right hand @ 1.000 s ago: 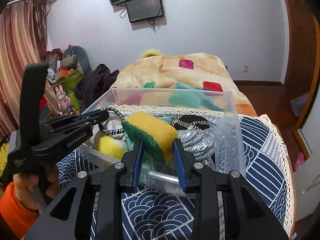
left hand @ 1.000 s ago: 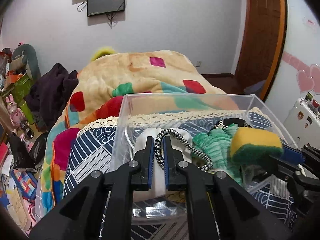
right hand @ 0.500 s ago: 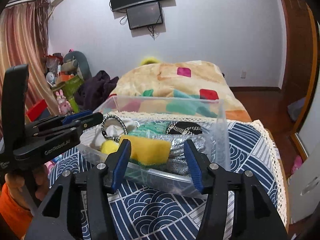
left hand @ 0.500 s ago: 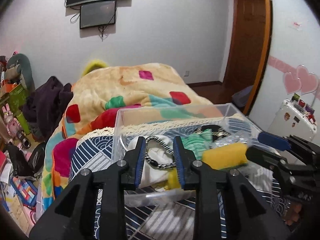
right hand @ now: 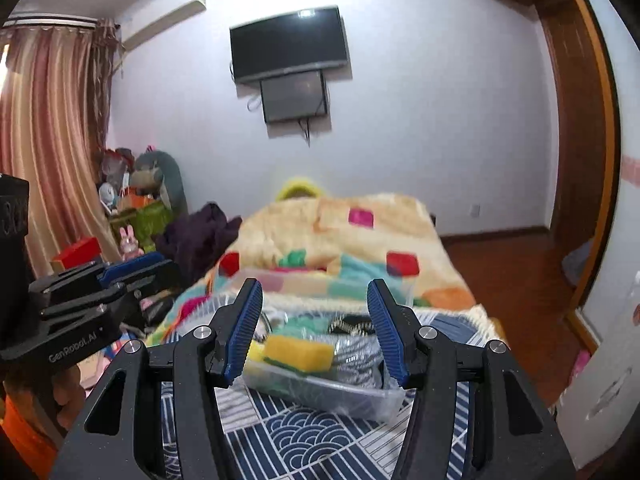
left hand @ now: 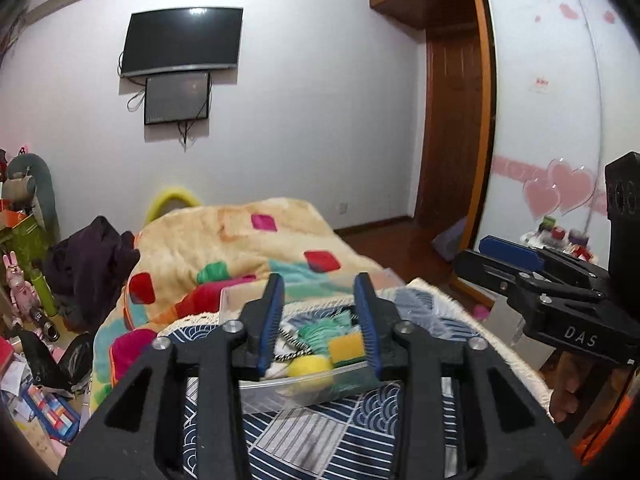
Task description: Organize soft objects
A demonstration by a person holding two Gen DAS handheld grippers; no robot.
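Clear plastic forms the bin (right hand: 320, 394) that sits on the navy wave-patterned cloth (right hand: 304, 436) covering the table, and the soft things lie inside it: a yellow-and-green sponge (right hand: 298, 354) near the front, a yellow ball (left hand: 310, 370) to its left, a green knitted piece (left hand: 324, 330) and a black-and-white cord (left hand: 292, 342) further in, with silvery fabric (right hand: 356, 356) toward the right. Gathered in one container, they appear sorted, so the task looks close to done.

The left claw (left hand: 318, 322) is spread and empty, held above the bin's near edge. The right claw (right hand: 316, 328) is likewise spread wide with nothing between its pads, raised clear of the contents, which suggests neither is about to grasp.

Beyond the table lies a bed under a patchwork blanket (right hand: 340, 236). A television (right hand: 288, 44) hangs on the far wall, striped curtains (right hand: 48, 140) fall at the left, and a wooden door (left hand: 452, 132) stands at the right.
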